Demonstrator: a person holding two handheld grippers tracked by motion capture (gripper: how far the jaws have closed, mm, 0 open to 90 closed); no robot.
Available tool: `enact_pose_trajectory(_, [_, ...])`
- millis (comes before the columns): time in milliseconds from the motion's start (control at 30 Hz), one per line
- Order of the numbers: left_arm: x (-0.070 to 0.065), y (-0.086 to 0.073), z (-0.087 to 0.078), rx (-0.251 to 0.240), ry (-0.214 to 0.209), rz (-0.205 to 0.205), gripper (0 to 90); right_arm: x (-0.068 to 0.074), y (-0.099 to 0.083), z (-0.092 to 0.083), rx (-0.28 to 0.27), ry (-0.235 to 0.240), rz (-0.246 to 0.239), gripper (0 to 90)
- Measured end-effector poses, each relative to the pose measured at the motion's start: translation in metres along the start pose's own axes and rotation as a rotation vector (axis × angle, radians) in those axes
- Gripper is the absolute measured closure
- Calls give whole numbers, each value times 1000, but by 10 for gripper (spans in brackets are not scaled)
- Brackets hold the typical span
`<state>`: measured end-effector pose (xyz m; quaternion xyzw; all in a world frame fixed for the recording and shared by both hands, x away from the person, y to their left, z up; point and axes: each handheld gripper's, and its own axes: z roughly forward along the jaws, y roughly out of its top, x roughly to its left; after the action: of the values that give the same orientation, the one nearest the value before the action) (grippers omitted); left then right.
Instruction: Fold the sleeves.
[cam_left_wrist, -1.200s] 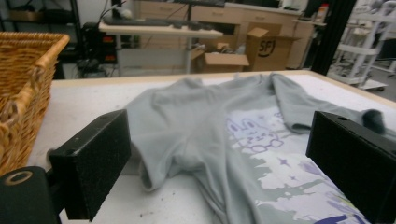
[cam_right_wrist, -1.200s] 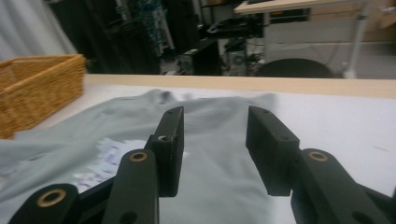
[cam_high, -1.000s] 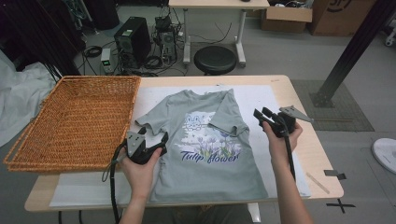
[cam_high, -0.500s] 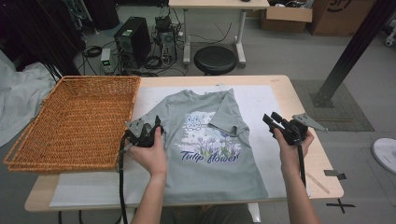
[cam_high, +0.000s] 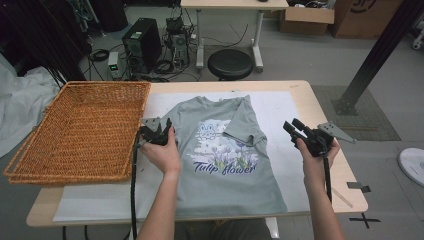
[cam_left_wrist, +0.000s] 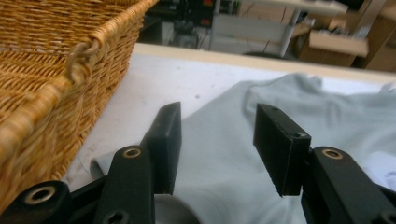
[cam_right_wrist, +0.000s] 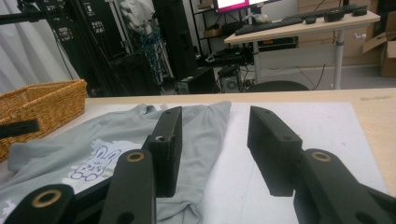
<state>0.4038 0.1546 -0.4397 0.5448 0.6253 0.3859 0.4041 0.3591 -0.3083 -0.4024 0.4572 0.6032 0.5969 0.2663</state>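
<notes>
Pale counter (cam_high: 295, 107) carries a grey T-shirt (cam_high: 225, 175) spread flat, its right sleeve already folded in. Nearest, the left gripper (cam_high: 161, 131) has slid to the shirt's left sleeve beside the wicker basket (cam_high: 75, 135); its jaws have just been closing, fabric seemingly beneath them but not yet pinched. Farther right, the right gripper (cam_high: 295, 127) hovers released. Folding that sleeve looks next.

Left side: wicker basket (cam_high: 80, 130) wall just beside the left gripper (cam_high: 161, 131), blocks passage.
Right side: bare mat (cam_high: 280, 110) around the right gripper (cam_high: 294, 127), open passage.
Centre: flat T-shirt (cam_high: 220, 165), low.
</notes>
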Motion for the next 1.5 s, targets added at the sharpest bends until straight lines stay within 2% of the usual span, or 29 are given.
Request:
enact_pose_trajectory(100, [6, 0, 9, 44, 46, -2, 503, 0, -1, 0, 2, 7, -2, 562])
enact_pose_trajectory(167, [6, -2, 15, 79, 59, 27, 502, 0, -2, 0, 0, 11, -2, 562])
enact_pose_trajectory(300, [7, -6, 22, 104, 93, 37, 479, 0, -2, -2, -6, 22, -4, 561])
enact_pose_trajectory(567, [11, -11, 32, 185, 125, 33, 492, -2, -1, -5, -10, 31, -12, 561])
enact_pose_trajectory(667, [11, -11, 34, 185, 114, 35, 544, -3, -2, -5, -8, 36, -11, 561])
enact_pose_trajectory(767, [9, -12, 34, 180, 100, 49, 683, -3, -2, -6, -7, 39, -14, 561])
enact_pose_trajectory(800, [8, -12, 34, 178, 95, 55, 755, -3, -2, -6, -8, 40, -15, 561])
enact_pose_trajectory(867, [7, -13, 34, 173, 90, 52, 821, -2, -2, -7, -8, 42, -18, 561])
enact_pose_trajectory(1033, [8, -12, 34, 174, 73, 29, 869, -4, 0, -11, -12, 37, -25, 564])
enact_pose_trajectory(1067, [9, -12, 34, 173, 83, 36, 861, -4, 0, -11, -13, 36, -25, 564])
enact_pose_trajectory(1100, [9, -12, 34, 171, 103, 49, 814, -4, 0, -11, -14, 37, -24, 565])
enact_pose_trajectory(1133, [10, -11, 34, 174, 138, 49, 696, -4, 0, -11, -14, 37, -23, 565])
enact_pose_trajectory(1167, [10, -11, 34, 171, 140, 41, 562, -4, 0, -11, -15, 39, -22, 564])
enact_pose_trajectory(1500, [8, -11, 37, 191, 160, -9, 417, 0, -3, -7, -17, 68, -20, 561])
